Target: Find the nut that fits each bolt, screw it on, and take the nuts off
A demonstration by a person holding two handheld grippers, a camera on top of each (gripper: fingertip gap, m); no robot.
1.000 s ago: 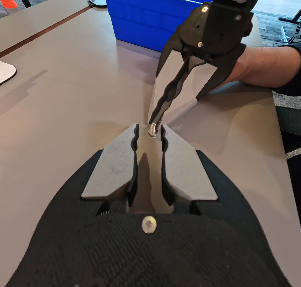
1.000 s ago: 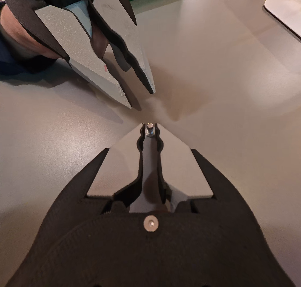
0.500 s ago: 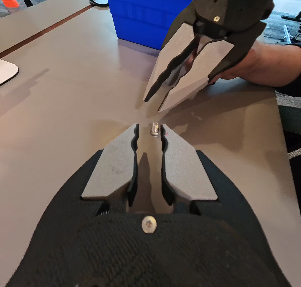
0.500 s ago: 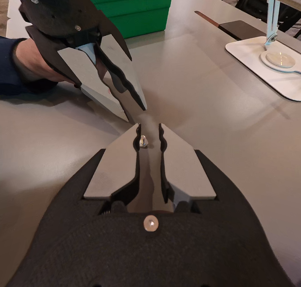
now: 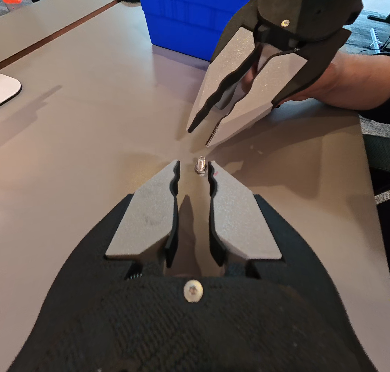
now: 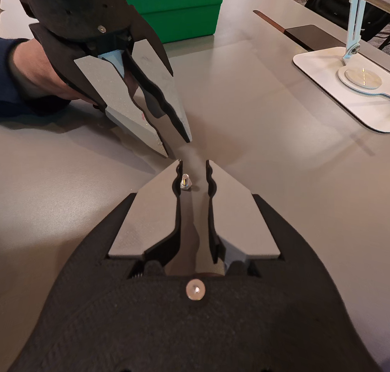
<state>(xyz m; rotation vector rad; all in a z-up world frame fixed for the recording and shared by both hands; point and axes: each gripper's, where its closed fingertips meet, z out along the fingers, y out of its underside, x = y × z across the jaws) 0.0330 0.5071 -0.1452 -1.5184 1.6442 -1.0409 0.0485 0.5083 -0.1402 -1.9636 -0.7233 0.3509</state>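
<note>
A small silver bolt (image 5: pixel 200 166) stands on its hex head, thread up, on the grey table. In the left wrist view it sits just past my left gripper (image 5: pixel 193 162), close to the right fingertip; the left gripper is open and empty. My right gripper (image 5: pixel 199 138) hangs open a little above and beyond the bolt. In the right wrist view the bolt (image 6: pixel 185 182) stands between my right gripper (image 6: pixel 192 161) fingers, near the left one, untouched. The left gripper (image 6: pixel 177 149) points in from the upper left. I see no separate nut.
A blue bin (image 5: pixel 190 18) stands at the far side in the left wrist view. A green bin (image 6: pixel 175 9) stands beyond in the right wrist view. A white stand base (image 6: pixel 341 87) lies at the right, a dark pad (image 6: pixel 310 37) behind it. A person's hands hold both grippers. My two grippers' fingertips are within a few centimetres of each other. Left tips and right tips are each some 4 cm from the small silver bolt (image 5: pixel 200 166).
My right gripper was shut on the bolt a second ago; it has opened, lifted and drawn back. The bolt stays standing on the table. The left gripper has not moved.
</note>
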